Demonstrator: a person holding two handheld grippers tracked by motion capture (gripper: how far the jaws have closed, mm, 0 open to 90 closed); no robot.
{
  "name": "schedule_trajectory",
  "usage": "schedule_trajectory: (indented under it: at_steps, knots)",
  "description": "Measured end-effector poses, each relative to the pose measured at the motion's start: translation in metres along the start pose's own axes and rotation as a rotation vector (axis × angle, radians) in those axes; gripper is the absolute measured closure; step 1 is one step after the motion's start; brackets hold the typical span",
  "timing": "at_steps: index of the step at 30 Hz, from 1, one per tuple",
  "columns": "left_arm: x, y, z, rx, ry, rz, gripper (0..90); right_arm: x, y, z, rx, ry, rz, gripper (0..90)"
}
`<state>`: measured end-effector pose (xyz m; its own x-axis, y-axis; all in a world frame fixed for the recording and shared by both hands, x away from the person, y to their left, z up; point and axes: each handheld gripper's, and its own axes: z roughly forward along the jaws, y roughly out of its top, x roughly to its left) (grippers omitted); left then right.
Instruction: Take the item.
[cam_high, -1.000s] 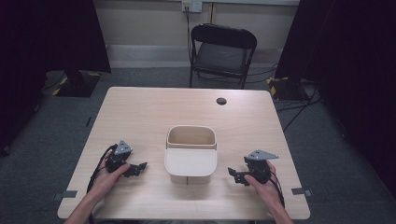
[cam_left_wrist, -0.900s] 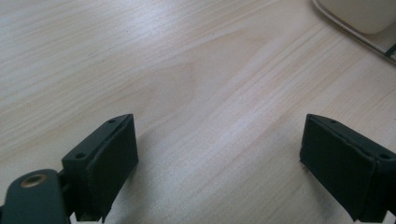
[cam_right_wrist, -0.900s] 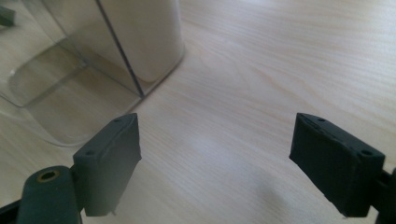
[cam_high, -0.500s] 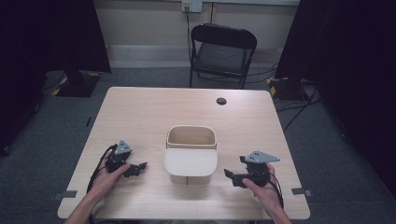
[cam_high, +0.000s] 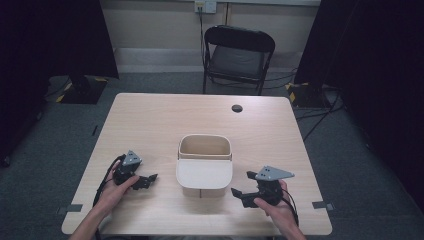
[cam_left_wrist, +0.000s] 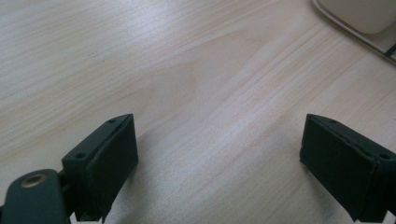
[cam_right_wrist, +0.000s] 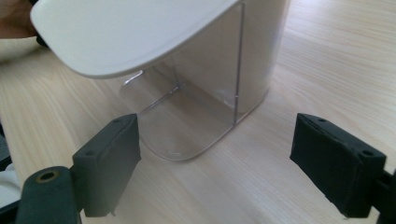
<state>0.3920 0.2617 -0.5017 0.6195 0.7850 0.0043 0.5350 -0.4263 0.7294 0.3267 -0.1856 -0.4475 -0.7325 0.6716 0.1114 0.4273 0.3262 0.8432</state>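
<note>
A beige bin (cam_high: 205, 148) stands at the middle of the wooden table (cam_high: 165, 120), its top open and its white lid (cam_high: 204, 175) hanging down over the near side. My left gripper (cam_high: 144, 181) rests on the table to the bin's left, open, jaws aimed at it. In the left gripper view the left gripper (cam_left_wrist: 217, 158) holds nothing, with a corner of the bin (cam_left_wrist: 359, 14) at top right. My right gripper (cam_high: 241, 193) sits to the bin's right, open. In the right gripper view the right gripper (cam_right_wrist: 215, 163) faces the lid (cam_right_wrist: 130, 32) and the clear wall (cam_right_wrist: 210, 88) under it.
A small black round disc (cam_high: 237, 108) lies near the table's far edge. A black folding chair (cam_high: 239, 55) stands behind the table. Grey tape strips (cam_high: 70, 208) mark the near corners. Cables run across the floor at right.
My right gripper has slid slightly toward the near edge and a little left. The left gripper and the bin have stayed put.
</note>
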Motion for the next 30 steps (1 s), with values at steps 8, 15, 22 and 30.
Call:
schedule_trajectory:
  at_steps: [8, 15, 22, 30]
  knots:
    - [0.000, 0.000, 0.000, -0.001, 0.000, -0.001, 10.5, 0.010, 0.004, 0.008, -0.006, 0.017, -0.011, 19.9]
    - [0.000, 0.000, 0.000, 0.000, 0.000, 0.000, 10.5, 0.023, 0.009, 0.018, -0.010, 0.048, -0.046, 24.3]
    - [0.000, 0.000, 0.000, 0.001, 0.000, -0.002, 10.5, 0.024, 0.010, 0.022, -0.013, 0.043, -0.041, 25.4]
    - [0.000, 0.000, 0.000, 0.001, 0.000, -0.002, 10.5, 0.023, 0.011, 0.024, -0.023, 0.041, -0.037, 25.0]
